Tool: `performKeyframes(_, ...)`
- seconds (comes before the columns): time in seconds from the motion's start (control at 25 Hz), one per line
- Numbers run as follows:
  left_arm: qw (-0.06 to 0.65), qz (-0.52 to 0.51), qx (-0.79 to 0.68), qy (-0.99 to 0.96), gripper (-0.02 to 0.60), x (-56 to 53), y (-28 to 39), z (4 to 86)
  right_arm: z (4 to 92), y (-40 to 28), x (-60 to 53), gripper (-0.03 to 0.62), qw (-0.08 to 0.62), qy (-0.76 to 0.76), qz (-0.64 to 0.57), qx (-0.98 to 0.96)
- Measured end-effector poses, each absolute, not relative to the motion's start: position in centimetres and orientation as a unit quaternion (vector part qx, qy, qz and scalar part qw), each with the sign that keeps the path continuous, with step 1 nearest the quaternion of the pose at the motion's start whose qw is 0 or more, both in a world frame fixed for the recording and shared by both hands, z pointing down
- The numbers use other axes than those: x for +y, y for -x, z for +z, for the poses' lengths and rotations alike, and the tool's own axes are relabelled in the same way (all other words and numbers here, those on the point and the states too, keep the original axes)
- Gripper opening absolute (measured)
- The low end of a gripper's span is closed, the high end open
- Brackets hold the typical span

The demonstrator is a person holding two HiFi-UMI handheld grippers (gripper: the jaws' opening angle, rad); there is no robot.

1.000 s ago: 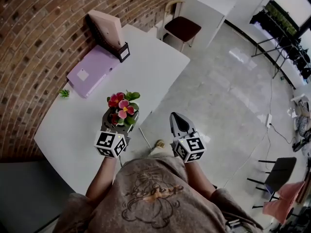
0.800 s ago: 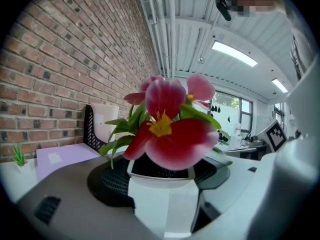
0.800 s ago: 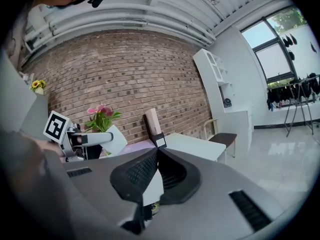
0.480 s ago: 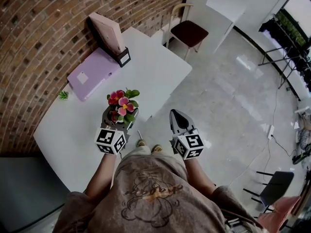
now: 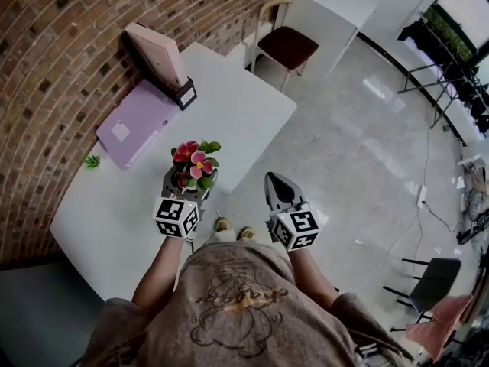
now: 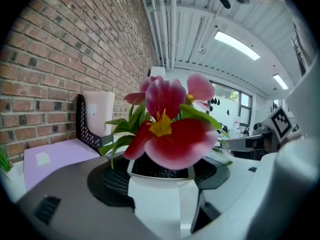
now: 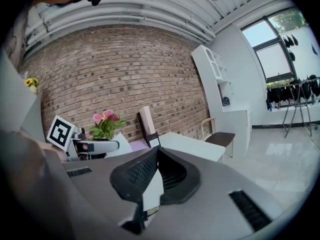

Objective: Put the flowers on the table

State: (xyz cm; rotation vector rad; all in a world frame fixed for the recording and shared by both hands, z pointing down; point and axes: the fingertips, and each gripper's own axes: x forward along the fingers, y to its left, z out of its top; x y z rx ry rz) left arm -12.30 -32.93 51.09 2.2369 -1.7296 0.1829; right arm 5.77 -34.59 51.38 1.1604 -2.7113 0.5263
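Observation:
A small white pot (image 6: 159,185) of pink and red flowers (image 5: 194,163) sits between the jaws of my left gripper (image 5: 189,183), which is shut on it. The pot hangs over the near edge of the white table (image 5: 237,102). In the left gripper view the blooms (image 6: 170,129) fill the centre and the pot's base is hidden. My right gripper (image 5: 276,186) is beside it, off the table over the floor, jaws shut together with nothing in them. In the right gripper view (image 7: 156,156) the flowers (image 7: 104,123) show at the left.
On the table along the brick wall lie a lilac flat box (image 5: 136,121) and a pink folder in a black stand (image 5: 159,53). A tiny green plant (image 5: 91,161) sits by the wall. A chair (image 5: 286,44) stands beyond the table's far end.
The left gripper with the flowers has barely edged forward over the table edge. The right gripper has stayed where it was, still shut.

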Motion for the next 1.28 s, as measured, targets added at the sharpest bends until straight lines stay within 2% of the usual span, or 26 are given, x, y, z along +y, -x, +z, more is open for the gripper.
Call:
performKeyframes(0.48,0.178,0.078,-0.615,-0.764,0.364,-38.3,14.2,57.4,52.3,-7.4,-35.1,0.003,0.085,-0.42,0.178,-0.886)
performKeyframes(1.28,0.225,0.173,-0.584,-0.761,0.364,-41.4,12.4,67.4,53.0,-9.8,-35.2,0.005,0.104,-0.447,0.184,-0.869)
